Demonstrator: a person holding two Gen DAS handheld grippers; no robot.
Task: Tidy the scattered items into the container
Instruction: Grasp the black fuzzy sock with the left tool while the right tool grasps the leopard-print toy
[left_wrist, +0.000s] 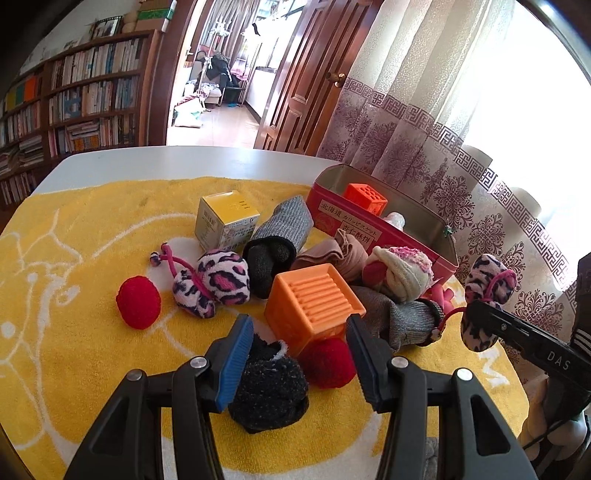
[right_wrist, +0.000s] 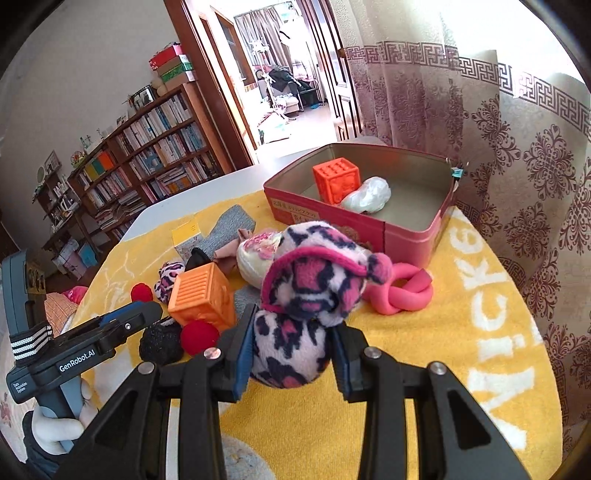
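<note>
My right gripper (right_wrist: 291, 350) is shut on a pink leopard-print plush bow (right_wrist: 295, 291), held above the yellow towel in front of the red tin (right_wrist: 406, 236); it also shows in the left wrist view (left_wrist: 484, 295). The tin holds an orange cube (right_wrist: 336, 179) and a white bundle (right_wrist: 367, 195). My left gripper (left_wrist: 299, 354) is open over a black fuzzy sock ball (left_wrist: 269, 387) and a red pompom (left_wrist: 328, 363), just short of an orange ribbed block (left_wrist: 314, 299).
Scattered on the yellow towel (left_wrist: 74, 258): a second leopard bow (left_wrist: 212, 282), another red pompom (left_wrist: 138, 302), a yellow box (left_wrist: 225, 219), grey and black socks (left_wrist: 280, 229), a white-pink sock ball (left_wrist: 402, 271), a pink knotted tube (right_wrist: 399, 291). A curtain hangs close on the right.
</note>
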